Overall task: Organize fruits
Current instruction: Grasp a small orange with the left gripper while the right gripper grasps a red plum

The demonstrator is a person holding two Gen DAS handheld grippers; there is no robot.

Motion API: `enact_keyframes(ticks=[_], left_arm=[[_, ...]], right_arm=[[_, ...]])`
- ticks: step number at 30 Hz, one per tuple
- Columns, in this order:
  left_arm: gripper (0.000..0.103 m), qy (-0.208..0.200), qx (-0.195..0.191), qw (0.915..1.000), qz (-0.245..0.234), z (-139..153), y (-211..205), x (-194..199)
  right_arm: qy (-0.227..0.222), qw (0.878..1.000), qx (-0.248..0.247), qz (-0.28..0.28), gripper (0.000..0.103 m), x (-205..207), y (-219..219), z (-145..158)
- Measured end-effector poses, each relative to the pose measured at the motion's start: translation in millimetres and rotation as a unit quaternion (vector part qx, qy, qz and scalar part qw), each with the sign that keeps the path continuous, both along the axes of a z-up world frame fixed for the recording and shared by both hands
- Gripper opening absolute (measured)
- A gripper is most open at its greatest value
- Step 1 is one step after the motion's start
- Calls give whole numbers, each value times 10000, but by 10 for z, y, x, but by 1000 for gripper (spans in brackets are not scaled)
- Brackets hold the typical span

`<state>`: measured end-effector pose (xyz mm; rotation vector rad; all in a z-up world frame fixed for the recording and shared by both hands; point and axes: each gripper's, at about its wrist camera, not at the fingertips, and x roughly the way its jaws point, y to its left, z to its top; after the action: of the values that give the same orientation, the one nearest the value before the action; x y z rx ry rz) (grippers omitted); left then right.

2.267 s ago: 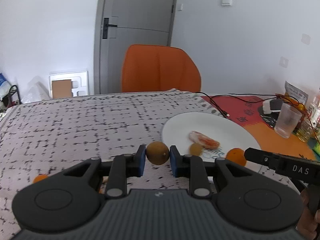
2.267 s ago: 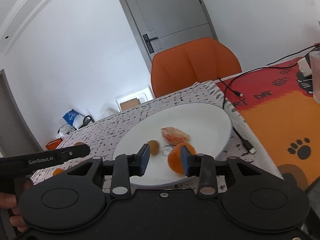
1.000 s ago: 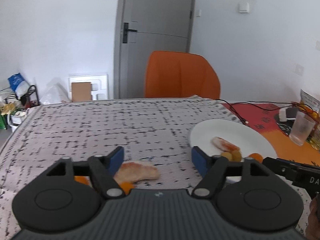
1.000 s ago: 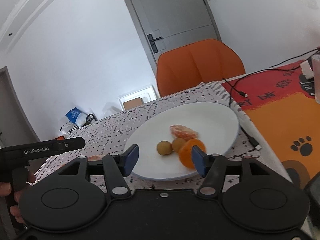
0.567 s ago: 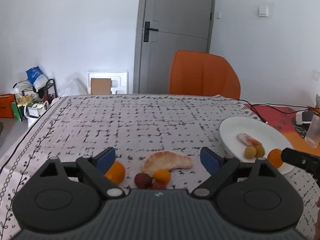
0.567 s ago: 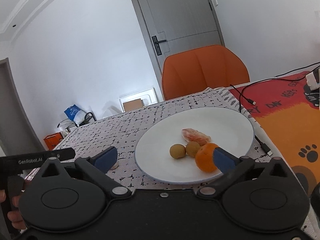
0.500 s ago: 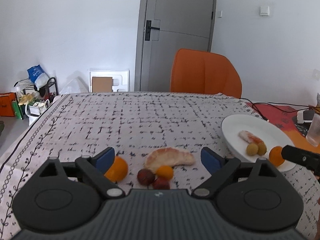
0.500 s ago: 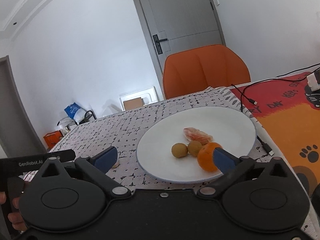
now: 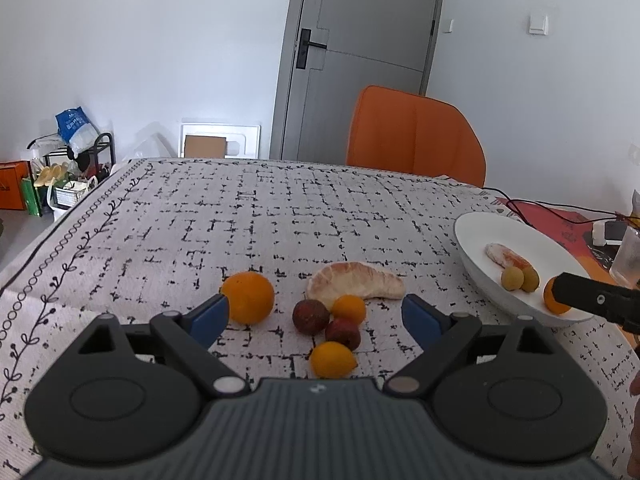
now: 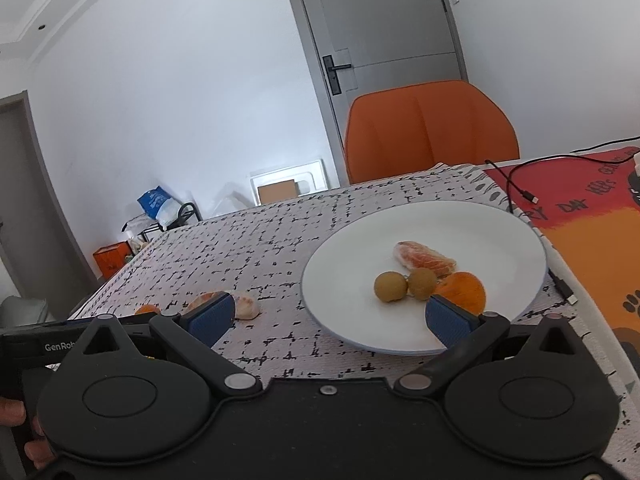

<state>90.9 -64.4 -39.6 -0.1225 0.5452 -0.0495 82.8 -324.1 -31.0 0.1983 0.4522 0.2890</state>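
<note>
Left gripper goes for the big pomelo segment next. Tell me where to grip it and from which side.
Grip the pomelo segment across its thick middle, where the crescent is widest, jaws spanning its short width. It lies flat on the tablecloth, long axis running left to right. Come from above and the far side: a small orange and a dark red fruit crowd its near edge. The left gripper is already open.

Each gripper, the left gripper and the right gripper, has a black ribbed body, two round black discs, silver pivot screws and blue pads on black fingers. From the right wrist view, the other tool's black bar shows white letters "GenRob". Bare skin of the person's fingers appears at the lower left edge.
</note>
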Motion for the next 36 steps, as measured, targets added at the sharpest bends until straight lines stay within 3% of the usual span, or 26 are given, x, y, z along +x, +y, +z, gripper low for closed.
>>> enact_keyframes(ticks=[4, 6, 11, 12, 26, 34, 36], left_arm=[[89, 80, -101, 9999, -77, -62, 20, 0], [80, 122, -176, 9997, -146, -96, 33, 1], [26, 549, -488, 9967, -333, -242, 103, 77], [23, 496, -463, 9971, -330, -255, 115, 62], [23, 324, -528, 9981, 62, -181, 476, -52], [23, 198, -520, 9981, 283, -103, 734, -156], [23, 164, -541, 9978, 345, -86, 803, -182]], right_arm=[[22, 10000, -54, 57, 103, 13, 70, -10], [35, 9999, -82, 81, 103, 17, 108, -14], [67, 9997, -148, 169, 103, 50, 219, -22], [82, 9997, -164, 189, 103, 58, 245, -26], [122, 9952, -429, 874, 101, 129, 729, -53], [236, 9920, -452, 1154, 85, 218, 1031, -82], [334, 9911, -467, 1199, 74, 246, 1103, -108]])
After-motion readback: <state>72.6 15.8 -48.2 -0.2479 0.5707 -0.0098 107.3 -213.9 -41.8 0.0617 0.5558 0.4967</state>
